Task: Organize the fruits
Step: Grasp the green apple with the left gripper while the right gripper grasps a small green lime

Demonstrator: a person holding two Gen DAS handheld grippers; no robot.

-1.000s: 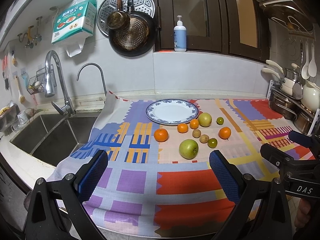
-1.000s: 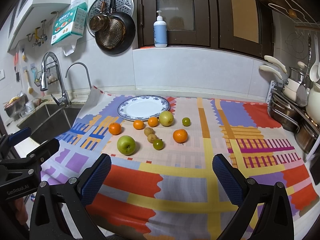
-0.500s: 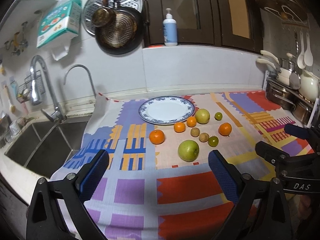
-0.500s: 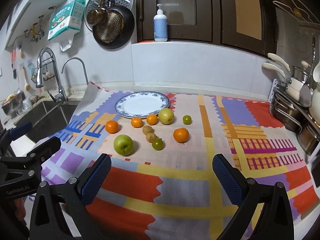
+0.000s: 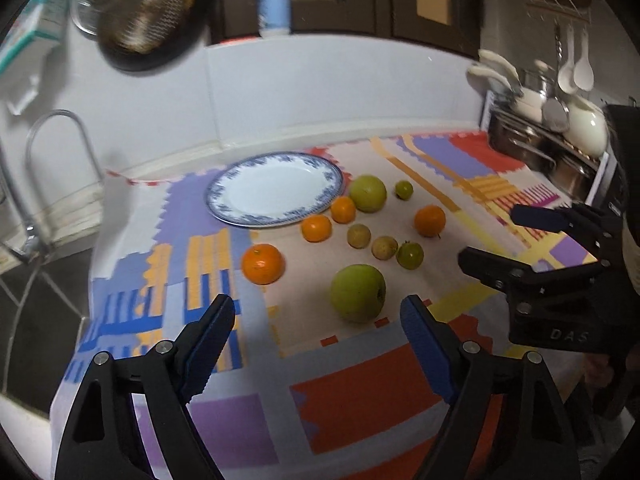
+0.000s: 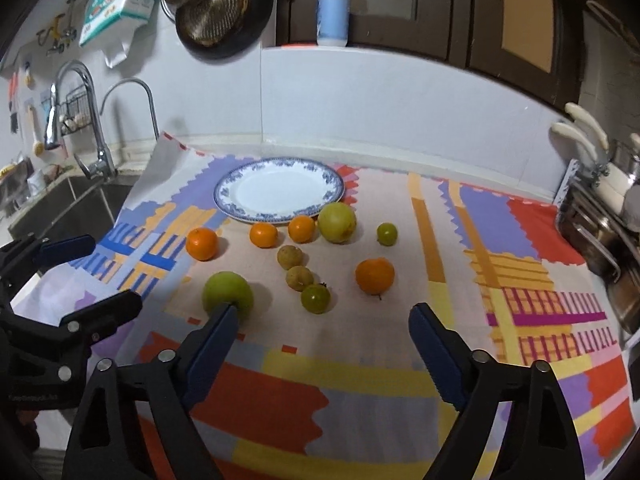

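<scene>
Patterned cloth [image 6: 360, 368] covers counter; sink [image 6: 76, 200] left of plate [image 6: 280, 191], wall behind. Fruits scattered just in front of plate, big green apple [image 5: 357, 293] nearest. Left gripper [image 5: 318, 332], right gripper [image 6: 323, 334]: jaws wide, closing, nothing between. Right view alone shows faucet [image 6: 76, 116] clearly.

A patchwork cloth [image 6: 360, 368] in purple, red, yellow and blue spreads beneath and ahead of both pairs of jaws. Far beyond them a blue pump bottle [image 6: 333, 8] stands on the ledge. Up and left hang a dark pan [image 6: 224, 12] and a tissue pack [image 6: 116, 0]. Left of the jaws stand two faucets [image 6: 72, 120] over a sink [image 6: 60, 208]. Far right, a rack of steel pots [image 5: 536, 140].
</scene>
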